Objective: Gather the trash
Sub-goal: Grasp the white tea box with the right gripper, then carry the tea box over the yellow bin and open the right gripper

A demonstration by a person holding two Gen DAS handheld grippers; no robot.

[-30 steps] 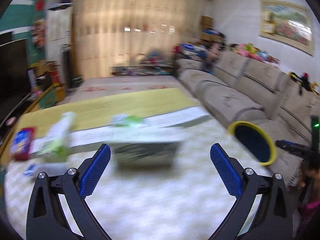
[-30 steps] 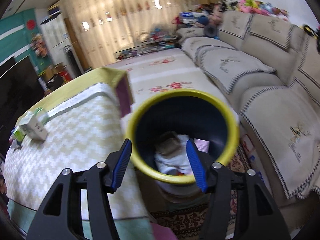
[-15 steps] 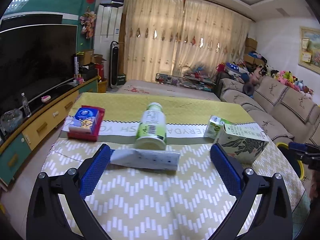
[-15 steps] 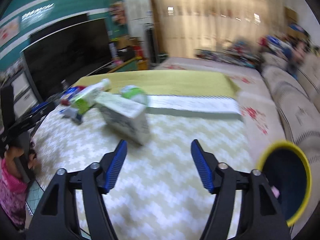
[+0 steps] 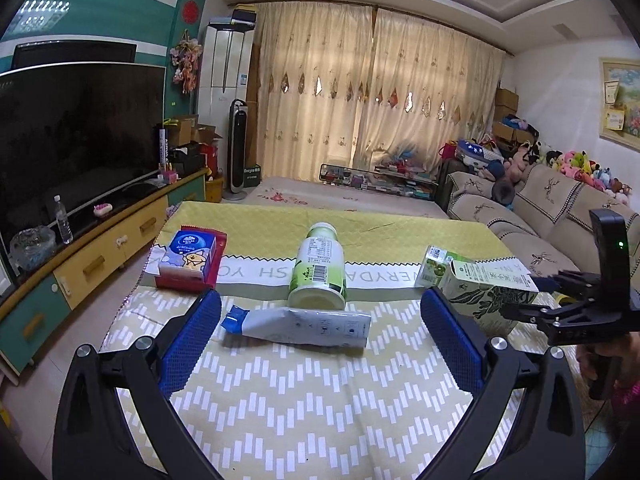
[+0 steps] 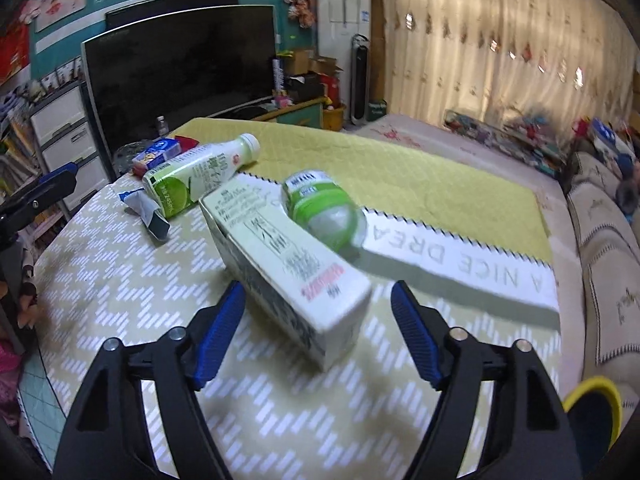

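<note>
Right wrist view: right gripper [image 6: 316, 330] empty, jaws just been opening, now wide apart astride the near end of a paper carton [image 6: 286, 270] lying on the desk [image 6: 120, 280] at frame centre. Carton looks light, stiff-walled but crushable; best taken across its narrow sides. Red print illegible; runner reads "A NICE DREA". Yellow-rimmed bin [image 6: 592, 412] lower right. Left wrist view: left gripper [image 5: 320, 344] empty, spread wide before a flattened tube [image 5: 298, 326]; barcoded green bottle [image 5: 318, 270] behind.

Carton [image 6: 288, 264], bottle [image 5: 319, 268] and tube [image 5: 304, 326] (all toppled) litter the tablecloth [image 5: 304, 408].
</note>
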